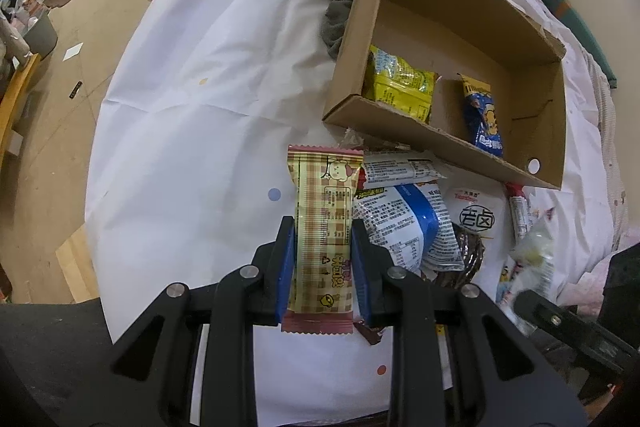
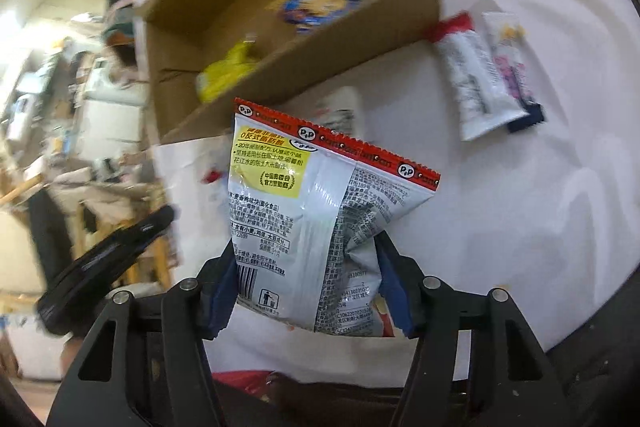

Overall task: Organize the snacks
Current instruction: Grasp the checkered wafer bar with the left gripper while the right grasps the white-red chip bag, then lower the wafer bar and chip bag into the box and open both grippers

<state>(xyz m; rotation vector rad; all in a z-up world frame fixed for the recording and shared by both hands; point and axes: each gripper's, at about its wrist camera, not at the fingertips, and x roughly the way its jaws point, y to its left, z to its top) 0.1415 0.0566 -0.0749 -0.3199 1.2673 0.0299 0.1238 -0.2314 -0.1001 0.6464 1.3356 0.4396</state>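
Observation:
My left gripper point(image 1: 323, 227) is shut on a long plaid snack bar point(image 1: 322, 227) with pink ends, held above the white cloth. My right gripper point(image 2: 306, 247) is shut on a silver snack bag with a red top point(image 2: 316, 211), held up in front of the cardboard box point(image 2: 304, 47). The open box point(image 1: 416, 139) lies ahead of the left gripper and holds a yellow packet point(image 1: 402, 83) and a blue packet point(image 1: 482, 115). A pile of loose snack packets point(image 1: 408, 215) lies on the cloth by the box's near wall.
A grey cloth point(image 1: 340, 3) lies bunched against the box's left side. Two more packets point(image 2: 488, 67) lie on the white sheet to the right of the box. The bed's left edge point(image 1: 100, 131) drops to a wooden floor.

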